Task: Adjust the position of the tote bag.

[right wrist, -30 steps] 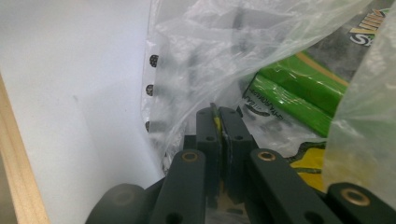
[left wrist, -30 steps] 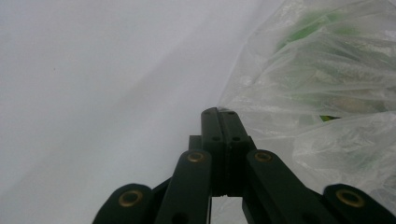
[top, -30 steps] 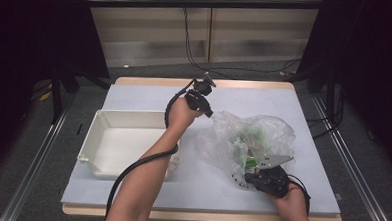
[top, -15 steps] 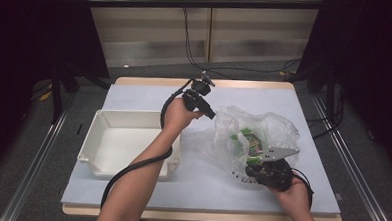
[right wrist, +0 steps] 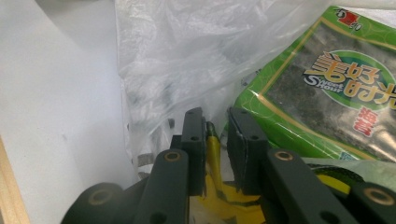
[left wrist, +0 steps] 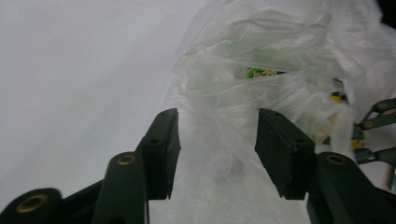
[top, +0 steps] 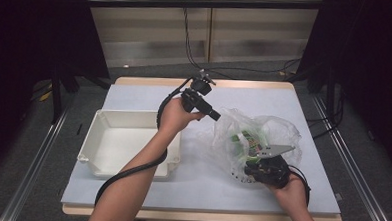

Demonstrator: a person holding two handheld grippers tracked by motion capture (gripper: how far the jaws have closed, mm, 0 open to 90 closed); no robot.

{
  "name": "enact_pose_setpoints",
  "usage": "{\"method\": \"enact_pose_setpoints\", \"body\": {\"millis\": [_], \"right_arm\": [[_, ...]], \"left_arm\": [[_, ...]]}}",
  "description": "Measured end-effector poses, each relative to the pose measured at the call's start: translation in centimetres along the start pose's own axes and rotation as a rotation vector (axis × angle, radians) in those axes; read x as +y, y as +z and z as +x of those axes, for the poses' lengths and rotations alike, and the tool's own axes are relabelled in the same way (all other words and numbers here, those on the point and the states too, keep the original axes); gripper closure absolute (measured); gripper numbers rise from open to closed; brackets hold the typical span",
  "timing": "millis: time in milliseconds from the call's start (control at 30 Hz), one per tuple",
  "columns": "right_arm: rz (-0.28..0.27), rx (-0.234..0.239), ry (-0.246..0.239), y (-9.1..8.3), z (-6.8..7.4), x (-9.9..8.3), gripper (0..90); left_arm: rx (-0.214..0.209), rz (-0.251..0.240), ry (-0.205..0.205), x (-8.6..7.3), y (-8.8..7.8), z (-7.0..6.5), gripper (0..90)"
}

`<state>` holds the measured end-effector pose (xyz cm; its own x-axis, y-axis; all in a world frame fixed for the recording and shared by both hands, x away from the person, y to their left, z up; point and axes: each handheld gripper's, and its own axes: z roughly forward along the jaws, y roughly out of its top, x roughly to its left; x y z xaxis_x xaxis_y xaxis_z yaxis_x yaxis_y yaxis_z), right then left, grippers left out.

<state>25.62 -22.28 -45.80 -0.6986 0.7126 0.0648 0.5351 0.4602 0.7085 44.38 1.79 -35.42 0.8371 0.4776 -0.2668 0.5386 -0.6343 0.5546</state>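
The clear plastic bag I am working on sits right of centre in the high view, crumpled and cloudy, with a green snack packet showing through its film. That packet is flat, glossy and printed with a round logo; in my right gripper view its long side runs from the lower middle toward the upper right corner. The bag itself is a loose heap, and I cannot name a clear long axis for it.

My left gripper hangs at the bag's upper left edge. Its jaws have just been opening and now stand apart, with film bulging between them but not pressed. My right gripper sits at the bag's lower right, jaws nearly together and pinching a yellow wrapper and some film.

The table has a pale grey top with a wooden edge. A white tray lies on its left half. Beyond are dark curtains and a grey floor.
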Motion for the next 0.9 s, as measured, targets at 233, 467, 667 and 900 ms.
{"method": "enact_pose_setpoints", "body": {"millis": [233, 467, 667, 900], "right_arm": [[0.000, 0.007, 0.009, 0.3, -0.2, 0.2, 77.6], [-0.001, 0.013, 0.009, 0.7, 0.0, 0.4, 77.6], [-0.007, 0.015, 0.013, 0.9, 0.0, 0.6, 77.6], [-0.024, 0.018, 0.019, 0.8, 0.0, 0.7, 77.6]], "left_arm": [[-0.040, 0.002, 0.049, 0.3, -0.5, -2.1, 38.9], [-0.062, 0.024, 0.123, 0.9, 0.0, -4.3, 34.5], [-0.071, 0.048, 0.148, 0.9, 1.1, -5.2, 33.1], [-0.072, 0.096, 0.188, 0.7, 3.0, -6.3, 33.9]]}}
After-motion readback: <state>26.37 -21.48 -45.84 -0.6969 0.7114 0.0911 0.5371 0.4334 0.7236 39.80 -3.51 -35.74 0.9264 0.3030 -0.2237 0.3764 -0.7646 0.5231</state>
